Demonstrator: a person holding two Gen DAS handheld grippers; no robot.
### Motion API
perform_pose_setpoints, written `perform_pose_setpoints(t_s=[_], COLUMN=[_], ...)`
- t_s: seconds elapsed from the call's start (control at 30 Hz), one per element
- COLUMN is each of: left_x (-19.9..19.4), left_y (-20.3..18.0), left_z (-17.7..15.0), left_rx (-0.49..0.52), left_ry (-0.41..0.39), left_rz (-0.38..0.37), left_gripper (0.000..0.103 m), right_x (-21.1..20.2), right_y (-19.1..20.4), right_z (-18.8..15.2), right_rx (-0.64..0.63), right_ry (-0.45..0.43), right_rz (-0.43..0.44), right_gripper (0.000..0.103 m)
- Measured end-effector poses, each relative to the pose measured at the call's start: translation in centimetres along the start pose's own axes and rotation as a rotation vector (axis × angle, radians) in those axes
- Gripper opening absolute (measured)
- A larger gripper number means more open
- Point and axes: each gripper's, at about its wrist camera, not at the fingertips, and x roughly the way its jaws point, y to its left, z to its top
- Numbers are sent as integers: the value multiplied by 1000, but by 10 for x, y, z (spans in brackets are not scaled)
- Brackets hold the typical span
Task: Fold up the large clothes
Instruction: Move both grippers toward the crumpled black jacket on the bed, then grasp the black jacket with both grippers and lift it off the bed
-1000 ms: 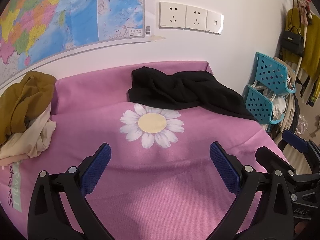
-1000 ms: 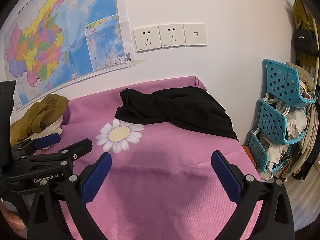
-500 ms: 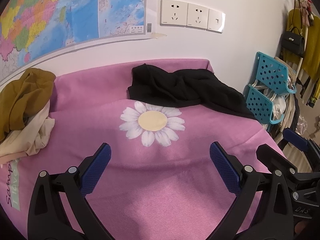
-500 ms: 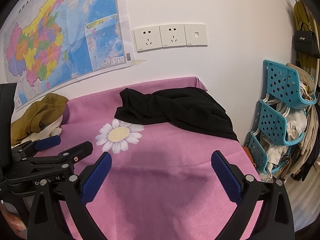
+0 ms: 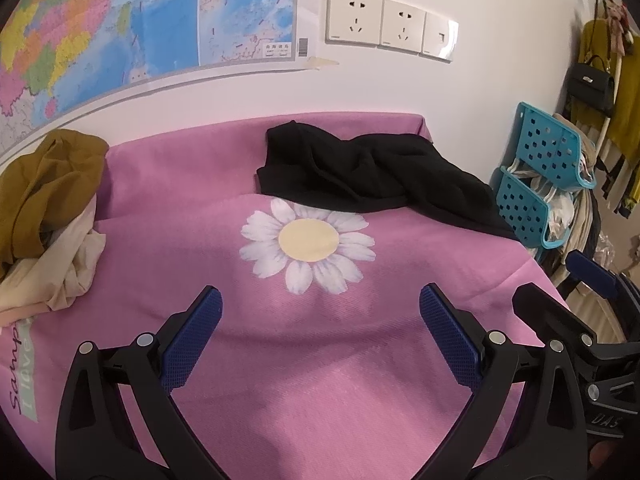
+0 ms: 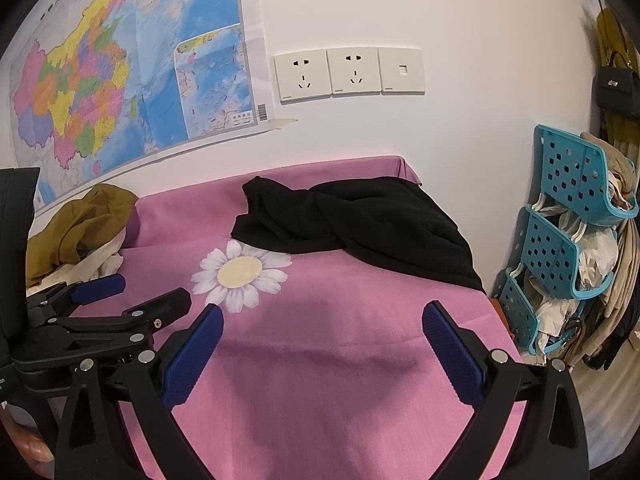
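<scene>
Both grippers hovered side by side over the pink daisy-print cloth [image 5: 320, 380], the left gripper [image 5: 320, 312] and right gripper [image 6: 322, 320] each with fingers spread wide, holding nothing. The black garment [image 5: 372, 172] lay crumpled at the far right corner (against the wall), well beyond them. A mustard garment [image 5: 48, 184] sat heaped far left.

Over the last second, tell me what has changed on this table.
Very little. The left tool tipped slightly down and eased forward a touch, so the black garment and the daisy print sit a bit higher in its view. Nothing was gripped or released. Both tools are open as before, the right tool barely shifted, and the mustard and cream clothes lie unmoved.
</scene>
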Motion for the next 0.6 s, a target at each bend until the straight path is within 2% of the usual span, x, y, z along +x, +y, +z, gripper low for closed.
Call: perform_pose_setpoints(t_s=[0.33,0.5,0.6], left_x=[33,59,75], left_y=[20,42,52], left_z=[21,38,47], left_rx=[-22,-44,-54], left_ry=[51,71,85], left_rz=[30,83,104], left_gripper=[98,98,97], right_x=[32,84,127], right_y=[2,7,14], right_z=[26,59,78], right_rx=[-83,-199,-274], right_ry=[24,67,122], right_rz=[27,6,2], right_gripper=[97,97,97])
